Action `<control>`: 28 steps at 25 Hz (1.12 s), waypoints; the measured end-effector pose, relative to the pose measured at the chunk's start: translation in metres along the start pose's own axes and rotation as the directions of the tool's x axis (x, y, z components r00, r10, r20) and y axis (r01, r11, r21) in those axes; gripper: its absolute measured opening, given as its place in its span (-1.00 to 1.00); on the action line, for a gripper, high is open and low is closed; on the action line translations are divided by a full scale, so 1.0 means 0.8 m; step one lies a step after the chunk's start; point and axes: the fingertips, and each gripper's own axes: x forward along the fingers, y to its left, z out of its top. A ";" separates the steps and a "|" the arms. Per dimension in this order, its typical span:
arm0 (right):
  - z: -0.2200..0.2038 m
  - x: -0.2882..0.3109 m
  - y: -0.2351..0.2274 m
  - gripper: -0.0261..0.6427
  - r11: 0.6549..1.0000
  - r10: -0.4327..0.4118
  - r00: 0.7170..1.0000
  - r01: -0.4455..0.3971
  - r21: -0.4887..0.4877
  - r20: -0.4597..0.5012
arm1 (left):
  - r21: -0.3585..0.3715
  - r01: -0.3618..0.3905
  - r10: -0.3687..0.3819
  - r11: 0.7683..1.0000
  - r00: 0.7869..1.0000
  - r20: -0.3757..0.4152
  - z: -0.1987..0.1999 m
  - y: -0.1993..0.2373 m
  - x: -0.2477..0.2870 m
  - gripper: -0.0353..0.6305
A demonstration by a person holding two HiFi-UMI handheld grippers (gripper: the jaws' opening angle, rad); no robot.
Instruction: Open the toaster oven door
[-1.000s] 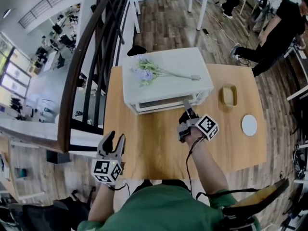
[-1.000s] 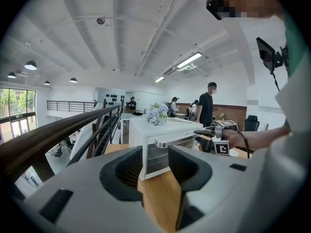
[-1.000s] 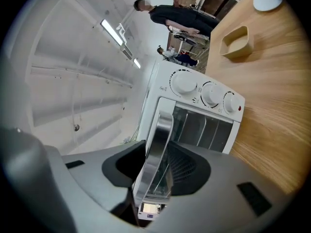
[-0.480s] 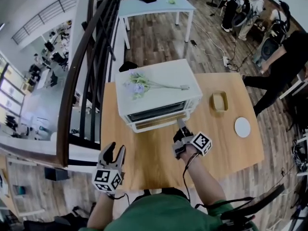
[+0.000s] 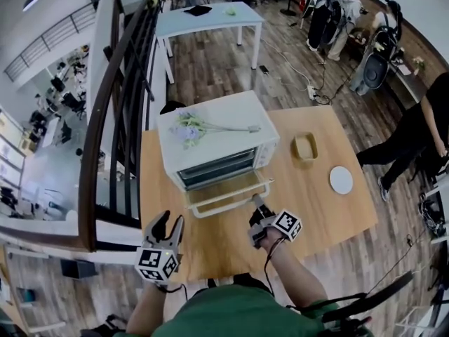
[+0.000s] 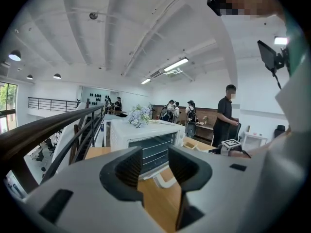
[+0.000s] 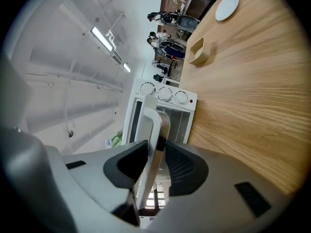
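Two tools, one oven door coming down

My right tool [image 5: 258, 203] is closing its jaws on the pale bar handle [image 7: 158, 130] of the white toaster oven [image 5: 217, 128] on the wooden counter [image 5: 316, 209], its glass door [image 5: 224, 194] partly lowered. My left tool [image 5: 168, 225] hovers nearby, jaws apart, empty.

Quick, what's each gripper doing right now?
Left gripper: open, holding nothing.
Right gripper: jaws closing on the oven door handle between them.

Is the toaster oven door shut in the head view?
No: the door hangs tilted down and out from the toaster oven, racks exposed, with its handle between the right gripper's closing jaws.
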 end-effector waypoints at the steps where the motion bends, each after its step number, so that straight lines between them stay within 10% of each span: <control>1: -0.002 -0.005 -0.005 -0.54 1.000 -0.013 1.000 0.013 -0.005 0.002 | 0.002 0.002 -0.002 1.000 1.000 0.000 0.000 -0.001 -0.001 -0.37; 28: -0.050 -0.059 -0.174 -0.67 0.983 -0.183 0.983 0.183 0.020 -0.029 | 0.035 0.001 0.001 0.999 0.999 -0.051 -0.014 -0.022 -0.017 -0.37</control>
